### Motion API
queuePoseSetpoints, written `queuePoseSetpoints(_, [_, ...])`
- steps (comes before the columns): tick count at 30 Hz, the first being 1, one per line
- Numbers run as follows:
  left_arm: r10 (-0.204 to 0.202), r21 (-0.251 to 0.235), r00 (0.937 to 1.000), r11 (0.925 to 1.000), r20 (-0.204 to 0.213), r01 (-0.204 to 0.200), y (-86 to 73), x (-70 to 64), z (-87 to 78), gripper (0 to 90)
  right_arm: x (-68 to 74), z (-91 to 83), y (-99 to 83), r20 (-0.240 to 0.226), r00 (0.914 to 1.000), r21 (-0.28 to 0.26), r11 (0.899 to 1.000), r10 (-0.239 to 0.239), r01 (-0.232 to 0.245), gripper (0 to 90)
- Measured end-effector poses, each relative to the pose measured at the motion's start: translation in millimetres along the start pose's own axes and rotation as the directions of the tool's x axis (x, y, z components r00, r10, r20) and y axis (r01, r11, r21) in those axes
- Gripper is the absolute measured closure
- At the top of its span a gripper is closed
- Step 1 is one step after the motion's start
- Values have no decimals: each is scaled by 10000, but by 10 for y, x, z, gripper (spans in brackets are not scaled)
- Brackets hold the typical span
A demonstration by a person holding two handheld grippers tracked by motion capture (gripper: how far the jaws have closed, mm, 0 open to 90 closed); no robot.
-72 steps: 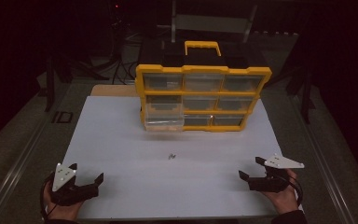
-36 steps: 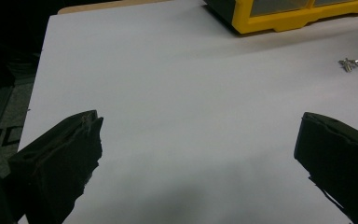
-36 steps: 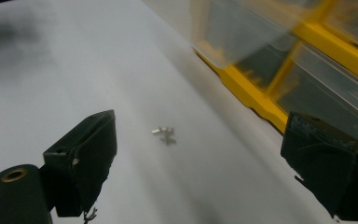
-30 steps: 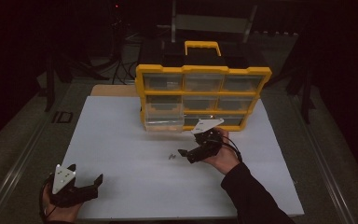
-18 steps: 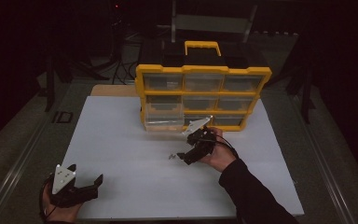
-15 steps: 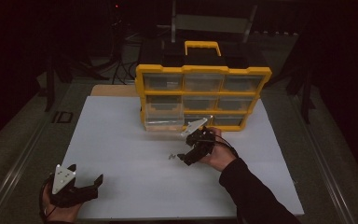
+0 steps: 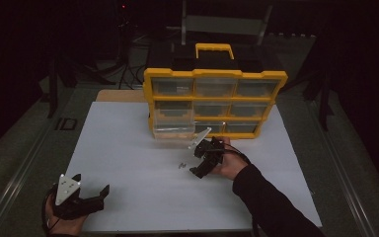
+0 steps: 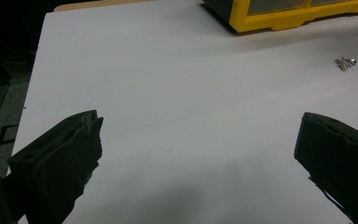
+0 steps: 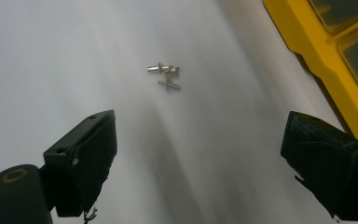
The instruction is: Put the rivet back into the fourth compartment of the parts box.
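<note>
A few small silver screws (image 7: 181,165) lie together on the white table top (image 7: 128,148), in front of a yellow organiser (image 7: 214,101) with clear drawers. Its lower left drawer (image 7: 173,129) is pulled out. My right gripper (image 7: 196,161) is open and sits just right of the screws, jaws pointing at them. In the right gripper view the screws (image 9: 167,75) lie ahead of the wide-apart jaws of that gripper (image 9: 200,140), apart from both. My left gripper (image 7: 91,183) rests open at the front left corner, and its own view (image 8: 198,135) shows the screws (image 8: 345,63) far off.
The organiser's yellow base (image 9: 307,51) runs along the right of the right gripper view. A person's sleeved forearm (image 7: 271,202) crosses the front right of the table. Dark floor and a metal rail (image 7: 10,187) border the table's left edge.
My right gripper travelled from the front right corner to the table's middle and edged left toward the screws. The left gripper stayed put.
</note>
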State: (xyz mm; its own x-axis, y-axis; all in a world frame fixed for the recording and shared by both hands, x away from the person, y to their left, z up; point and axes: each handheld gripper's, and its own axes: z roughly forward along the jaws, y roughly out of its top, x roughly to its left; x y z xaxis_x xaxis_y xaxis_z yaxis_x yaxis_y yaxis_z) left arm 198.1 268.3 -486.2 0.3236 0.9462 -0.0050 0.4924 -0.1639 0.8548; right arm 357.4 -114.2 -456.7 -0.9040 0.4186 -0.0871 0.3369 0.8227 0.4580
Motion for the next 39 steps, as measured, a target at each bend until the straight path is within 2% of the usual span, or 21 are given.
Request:
queuePoseSetpoints(6, [-13,-20,10000,10000,-13,13,-1,0,-4,14,11,126,-12,-443,9982,-381,9983,416,-433,135])
queuePoseSetpoints(9, [-14,-21,10000,10000,-10,14,-1,0,-5,14,22,154,-15,-477,9978,-367,9982,455,-473,139])
queuePoseSetpoints(12, [-12,-22,10000,10000,-7,12,-2,0,-6,14,70,255,-30,-511,9978,-458,9979,425,-448,166])
queuePoseSetpoints(17, [11,-11,10000,10000,-1,-11,-2,-1,-6,14,95,364,-40,-665,9970,-793,9959,388,-441,305])
queuePoseSetpoints(18, [11,-11,10000,10000,-1,-11,-2,-1,-6,14,95,364,-40,-665,9970,-793,9959,388,-441,305])
queuePoseSetpoints(19, [-5,-26,10000,10000,6,5,-2,-1,-5,14,99,377,-29,-719,9960,-899,9941,538,-602,382])
queuePoseSetpoints(20, [9,-5,10000,10000,10,-9,-2,0,-6,14,102,387,-24,-734,9958,-938,9937,553,-621,417])
queuePoseSetpoints(23, [16,-17,10000,10000,9,-16,-2,0,-6,14,135,422,-10,-449,9983,-974,9944,359,-401,509])
queuePoseSetpoints(25, [21,-13,10000,10000,16,-21,-2,0,-8,14,131,448,-4,-488,9985,-1284,9913,231,-292,568])
queuePoseSetpoints(27, [27,-9,10000,10000,13,-27,-2,0,-8,14,142,465,6,-429,9982,-1281,9907,411,-463,616])
queuePoseSetpoints(30, [17,-30,10000,10000,20,-17,-2,-2,-10,14,116,509,4,-369,9981,-1219,9911,500,-542,659])
queuePoseSetpoints(33, [15,-31,10000,10000,11,-15,-3,1,-9,14,87,556,-11,-322,9988,-1210,9919,358,-394,701])
queuePoseSetpoints(39, [24,-59,10000,10000,19,-24,-4,-1,-9,14,89,555,-1,-545,9978,-1155,9923,386,-447,745])
